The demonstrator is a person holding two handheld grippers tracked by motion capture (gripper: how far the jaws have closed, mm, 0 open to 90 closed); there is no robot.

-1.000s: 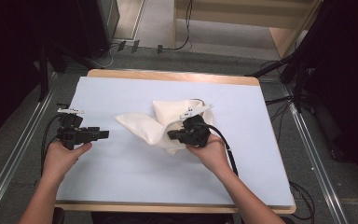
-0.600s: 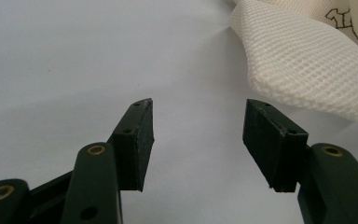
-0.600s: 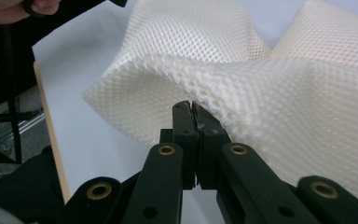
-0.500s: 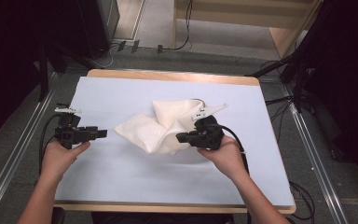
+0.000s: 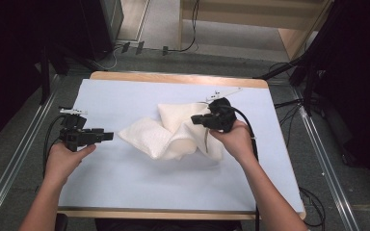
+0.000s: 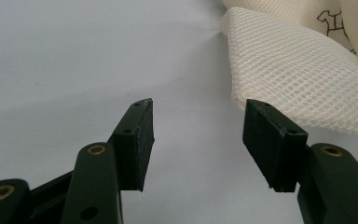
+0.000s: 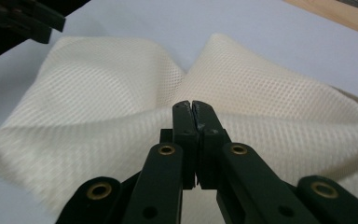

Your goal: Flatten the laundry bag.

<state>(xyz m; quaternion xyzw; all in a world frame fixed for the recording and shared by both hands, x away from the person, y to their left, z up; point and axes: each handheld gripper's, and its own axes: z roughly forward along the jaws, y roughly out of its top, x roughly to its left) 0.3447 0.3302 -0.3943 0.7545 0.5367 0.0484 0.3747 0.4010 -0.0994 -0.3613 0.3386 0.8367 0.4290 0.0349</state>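
currently the step in hand looks like folding the mesh cloth (image 5: 173, 134), a cream net fabric lying crumpled near the middle of the pale blue table mat (image 5: 125, 192). right gripper (image 5: 196, 120) sits over the cloth's right part; in the right gripper view its jaws are pressed together, and a fold of mesh appears pinched between them and lifted, though the exact bite is hard to see. left gripper (image 5: 110, 136) hovers just left of the cloth's left corner, jaws spread wide and empty; in the left gripper view the mesh edge (image 6: 279, 70) lies just beyond the right jaw, not touching.

judgement: fold is partway, one side raised, the other loose. next move calls for the left gripper to advance right, straddle the near-left edge and close on it, so both sides can be drawn flat together.
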